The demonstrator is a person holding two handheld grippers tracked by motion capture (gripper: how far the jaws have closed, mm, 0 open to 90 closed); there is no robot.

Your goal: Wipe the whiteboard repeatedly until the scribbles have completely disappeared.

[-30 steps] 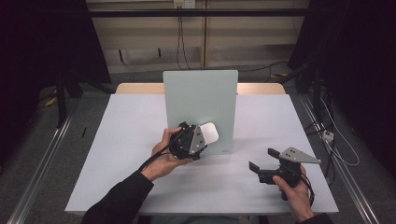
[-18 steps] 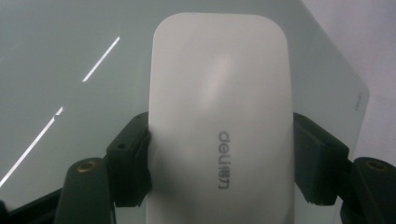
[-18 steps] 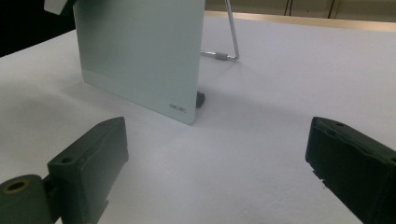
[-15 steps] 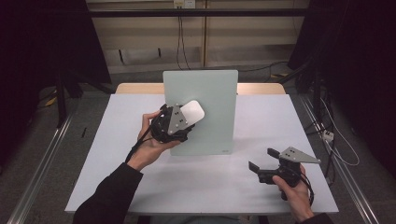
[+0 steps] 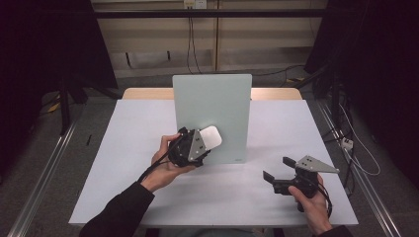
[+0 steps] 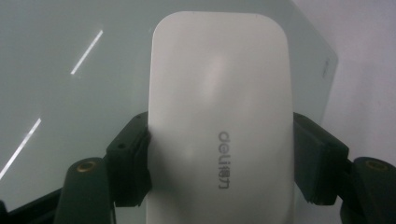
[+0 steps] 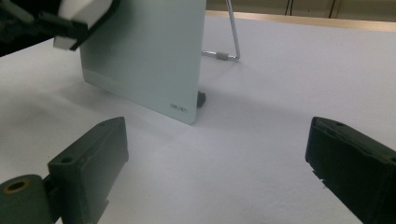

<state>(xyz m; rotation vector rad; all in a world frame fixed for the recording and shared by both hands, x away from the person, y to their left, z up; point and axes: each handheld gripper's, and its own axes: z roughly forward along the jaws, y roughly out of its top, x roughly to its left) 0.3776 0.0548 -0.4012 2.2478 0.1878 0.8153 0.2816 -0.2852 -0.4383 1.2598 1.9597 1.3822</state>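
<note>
Left claw [image 5: 206, 143] presses white eraser [image 6: 219, 121] against upright board [image 5: 217, 98].

In the left gripper view, the smooth white rounded plastic eraser [image 6: 219, 121] runs off the bottom edge of the frame, and it hides the middle of the pale green glass board [image 6: 70, 93] behind it. In the right gripper view, the board's top is cut off by the upper edge, and its thin metal wire stand [image 7: 229, 44] is partly hidden behind it.
</note>
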